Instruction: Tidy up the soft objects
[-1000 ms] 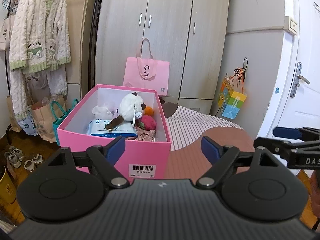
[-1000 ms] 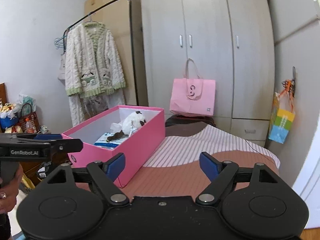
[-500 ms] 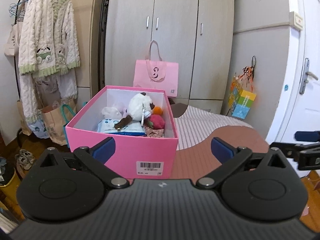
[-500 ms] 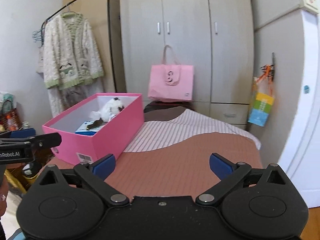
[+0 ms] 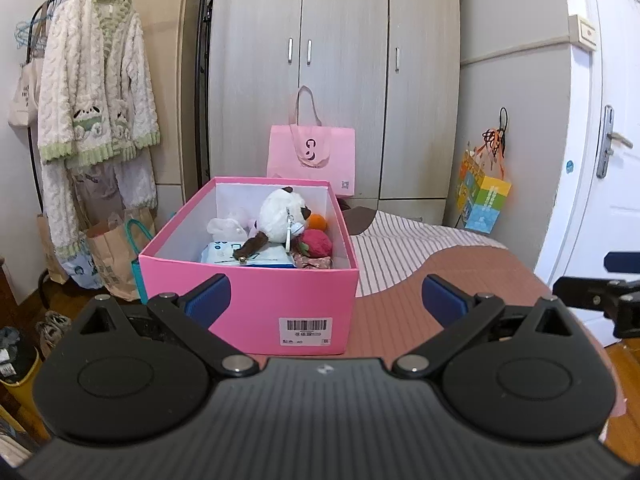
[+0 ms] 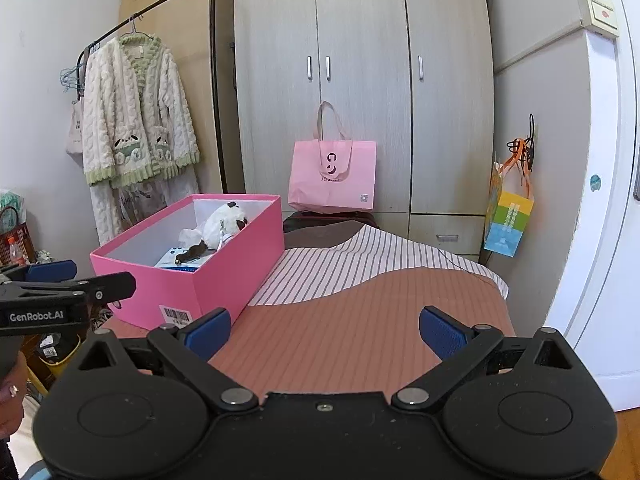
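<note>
A pink box (image 5: 256, 292) stands on the striped bed cover (image 5: 400, 252); it also shows in the right wrist view (image 6: 228, 264). Inside lie a white plush dog (image 5: 280, 216), a red plush ball (image 5: 316, 242), an orange ball (image 5: 318, 222), a wipes pack (image 5: 224, 254) and a white cloth (image 5: 224, 226). My left gripper (image 5: 326, 300) is open and empty, just short of the box front. My right gripper (image 6: 324, 330) is open and empty over the bed, right of the box.
A pink tote bag (image 5: 312, 160) leans on the wardrobe (image 5: 340, 60) behind the bed. A fleece robe (image 5: 96, 112) hangs on a rack at left, with paper bags (image 5: 116, 248) below. A colourful bag (image 5: 484, 200) hangs near the white door (image 5: 608, 140).
Both grippers have pulled back and risen a little from the box; the view has widened. Both stay open and empty.
</note>
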{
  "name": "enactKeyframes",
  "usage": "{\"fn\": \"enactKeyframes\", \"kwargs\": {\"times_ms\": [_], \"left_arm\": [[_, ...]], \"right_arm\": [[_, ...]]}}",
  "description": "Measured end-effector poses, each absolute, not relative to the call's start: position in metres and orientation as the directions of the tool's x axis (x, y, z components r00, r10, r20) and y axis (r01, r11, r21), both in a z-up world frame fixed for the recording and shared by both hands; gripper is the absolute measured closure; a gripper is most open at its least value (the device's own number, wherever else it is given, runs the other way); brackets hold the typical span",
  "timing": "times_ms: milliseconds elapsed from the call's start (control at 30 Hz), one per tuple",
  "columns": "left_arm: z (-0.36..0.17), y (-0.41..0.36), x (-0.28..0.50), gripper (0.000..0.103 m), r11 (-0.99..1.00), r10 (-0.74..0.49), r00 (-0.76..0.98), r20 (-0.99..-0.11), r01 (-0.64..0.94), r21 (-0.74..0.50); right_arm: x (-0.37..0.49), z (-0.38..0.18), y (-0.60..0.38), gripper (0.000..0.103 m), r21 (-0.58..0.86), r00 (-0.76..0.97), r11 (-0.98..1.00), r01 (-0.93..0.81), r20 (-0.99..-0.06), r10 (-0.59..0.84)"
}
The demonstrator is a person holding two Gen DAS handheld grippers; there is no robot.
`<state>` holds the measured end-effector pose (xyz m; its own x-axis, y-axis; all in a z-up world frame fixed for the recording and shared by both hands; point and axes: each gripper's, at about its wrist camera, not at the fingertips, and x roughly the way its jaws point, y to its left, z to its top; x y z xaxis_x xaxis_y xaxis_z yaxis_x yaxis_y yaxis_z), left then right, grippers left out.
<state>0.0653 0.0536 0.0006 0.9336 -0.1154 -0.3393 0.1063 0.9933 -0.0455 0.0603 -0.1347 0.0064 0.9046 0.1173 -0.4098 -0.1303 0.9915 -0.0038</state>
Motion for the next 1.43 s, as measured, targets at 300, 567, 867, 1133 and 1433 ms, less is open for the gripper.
{"fn": "enactKeyframes", "kwargs": {"times_ms": [300,567,867,1133,1433], "left_arm": [[-0.008,0.051,0.064,0.000,0.995,-0.095,0.939,-0.331,0.092,-0.024],[-0.011,0.050,0.062,0.000,0.998,-0.047,0.946,-0.322,0.054,0.015],[-0.009,0.052,0.065,0.000,0.999,-0.027,0.944,-0.328,0.037,0.026],[-0.010,0.049,0.064,0.000,0.998,-0.023,0.946,-0.323,0.039,0.044],[-0.008,0.048,0.061,0.000,0.997,-0.043,0.952,-0.303,0.058,0.041]], "right_arm": [[0.056,0.002,-0.130,0.001,-0.054,0.915,0.995,-0.078,-0.400,0.050],[0.054,-0.002,-0.130,0.001,-0.084,0.922,0.996,-0.038,-0.386,0.003],[0.050,-0.002,-0.128,0.001,-0.092,0.925,0.995,-0.036,-0.380,-0.002],[0.050,-0.003,-0.130,0.001,-0.095,0.925,0.995,-0.035,-0.380,-0.004],[0.055,-0.005,-0.132,0.001,-0.094,0.920,0.995,-0.033,-0.391,-0.007]]}}
